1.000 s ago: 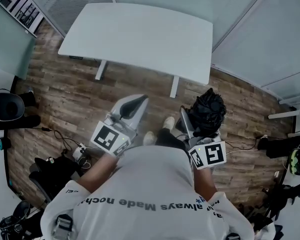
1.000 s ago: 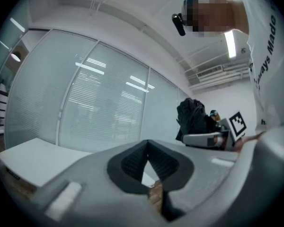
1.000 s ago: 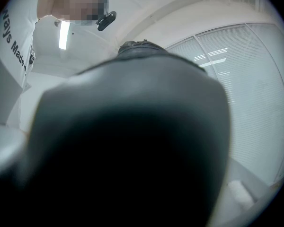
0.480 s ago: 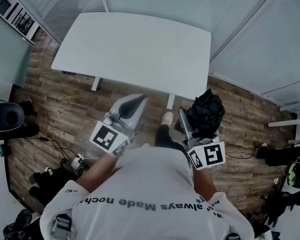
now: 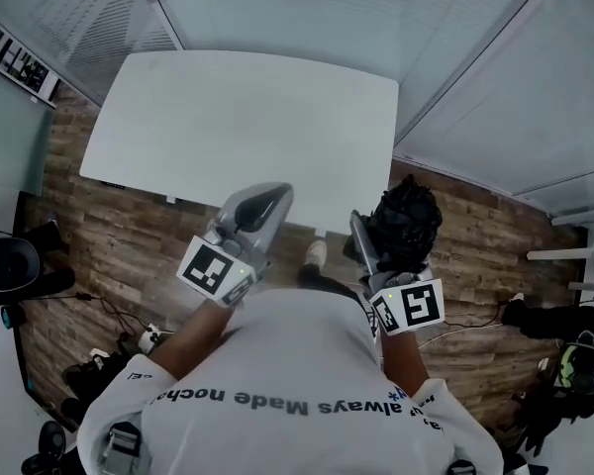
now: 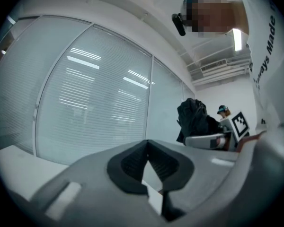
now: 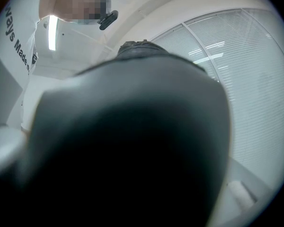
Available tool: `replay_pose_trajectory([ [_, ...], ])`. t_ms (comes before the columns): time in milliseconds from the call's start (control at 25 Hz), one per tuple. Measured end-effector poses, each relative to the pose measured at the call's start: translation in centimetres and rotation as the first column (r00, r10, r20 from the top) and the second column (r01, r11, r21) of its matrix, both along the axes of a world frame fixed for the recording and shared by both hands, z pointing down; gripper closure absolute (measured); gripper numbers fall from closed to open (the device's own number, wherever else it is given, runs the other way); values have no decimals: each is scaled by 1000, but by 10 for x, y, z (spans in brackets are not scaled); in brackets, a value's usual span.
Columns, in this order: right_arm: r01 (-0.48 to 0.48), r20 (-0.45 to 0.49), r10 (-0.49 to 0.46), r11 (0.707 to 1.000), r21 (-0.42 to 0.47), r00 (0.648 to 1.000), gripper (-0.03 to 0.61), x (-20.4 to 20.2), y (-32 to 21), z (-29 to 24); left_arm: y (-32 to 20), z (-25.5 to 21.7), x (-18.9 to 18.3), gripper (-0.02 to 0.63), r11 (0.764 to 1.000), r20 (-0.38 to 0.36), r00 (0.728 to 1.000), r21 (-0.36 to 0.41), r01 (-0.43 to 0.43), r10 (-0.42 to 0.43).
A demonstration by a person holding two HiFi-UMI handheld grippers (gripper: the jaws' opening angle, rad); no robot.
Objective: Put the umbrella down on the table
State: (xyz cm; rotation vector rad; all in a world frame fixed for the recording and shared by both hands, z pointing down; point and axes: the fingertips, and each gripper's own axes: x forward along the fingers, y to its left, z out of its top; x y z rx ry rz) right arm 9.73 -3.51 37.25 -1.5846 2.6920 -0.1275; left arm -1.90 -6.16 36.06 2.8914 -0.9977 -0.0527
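A folded black umbrella (image 5: 406,218) is bunched between the jaws of my right gripper (image 5: 384,237), which is shut on it. In the right gripper view the umbrella's dark fabric (image 7: 132,150) fills almost the whole picture. The left gripper view shows the umbrella (image 6: 195,119) off to the right, above a right gripper finger (image 6: 208,140). My left gripper (image 5: 260,204) is shut with nothing in it; its dark pads (image 6: 132,161) meet at the tip. Both grippers are held level at the near edge of the bare white table (image 5: 238,117).
Glass walls with blinds (image 5: 495,77) run behind and to the right of the table. On the wooden floor (image 5: 109,236) a dark chair (image 5: 8,265), bags and cables lie at the left, and more gear (image 5: 574,364) at the right. The person's shoe (image 5: 315,255) shows by the table.
The table has come closer and lower in the head view as the person walks toward it. Both grippers now overlap its near edge. The grip on the umbrella is unchanged.
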Motion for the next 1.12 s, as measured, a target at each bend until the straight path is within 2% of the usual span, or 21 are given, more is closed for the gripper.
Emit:
replay_pose_trajectory([
  [200,5,3,-5,1000,-5,1000,322,35,-58,-1,-60,-4,38,611,1000,1,1000,3,-1,1],
  [480,27,-6,-27,1000,-9,1000,321,59,-116,2,-116,1,63,611,1000,4,1000,-1,17,-17],
  [760,23,-3,-23,1000,-15,1000,321,57,-152,5,-152,9,62,611,1000,0,1000,-21,16,-16],
  [1120,-5,-2,5,1000,-29,1000,322,29,-191,-1,-196,1,42,611,999,7,999,-6,-35,35],
])
